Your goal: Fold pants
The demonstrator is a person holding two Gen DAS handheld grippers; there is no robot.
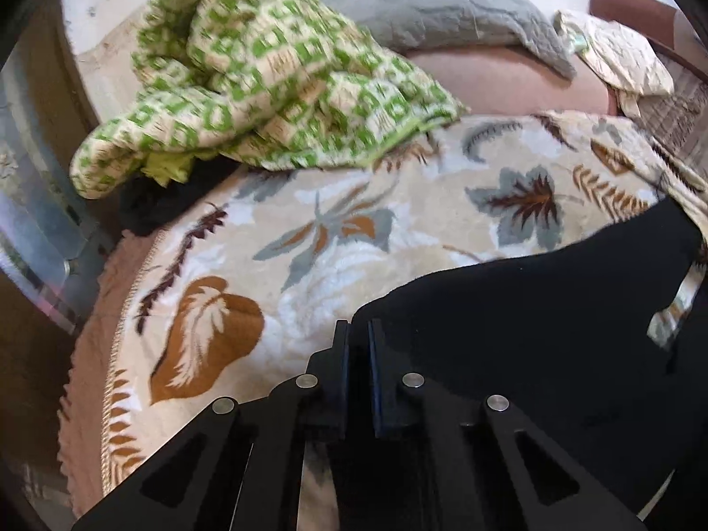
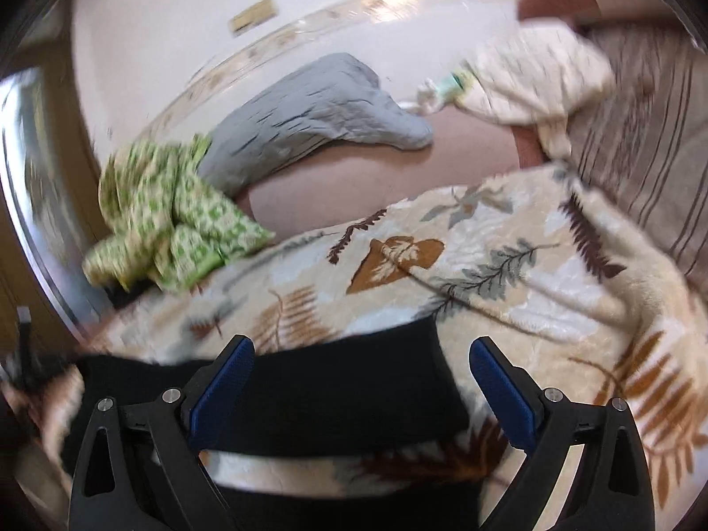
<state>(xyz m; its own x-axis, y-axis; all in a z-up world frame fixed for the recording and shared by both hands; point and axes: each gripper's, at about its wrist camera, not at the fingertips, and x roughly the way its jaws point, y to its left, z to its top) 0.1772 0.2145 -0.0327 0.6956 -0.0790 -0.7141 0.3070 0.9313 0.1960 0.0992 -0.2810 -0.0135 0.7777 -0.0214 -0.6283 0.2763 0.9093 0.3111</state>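
Black pants [image 1: 531,332] on leaf-print blanket [image 1: 354,239] — green quilt [image 1: 265,88], grey pillow [image 1: 442,13] behind.

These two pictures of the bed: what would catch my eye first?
Black pants sprawl across a cream blanket printed with brown and grey leaves. A crumpled green-checked cloth is heaped at the far left, against a grey pillow. The left tongs are nearly shut at the pants' edge; the right tongs gape wide.

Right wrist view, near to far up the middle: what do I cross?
Black pants between the open jaws of the right gripper → leaf-print blanket → bare pink mattress → grey pillow → white wall.
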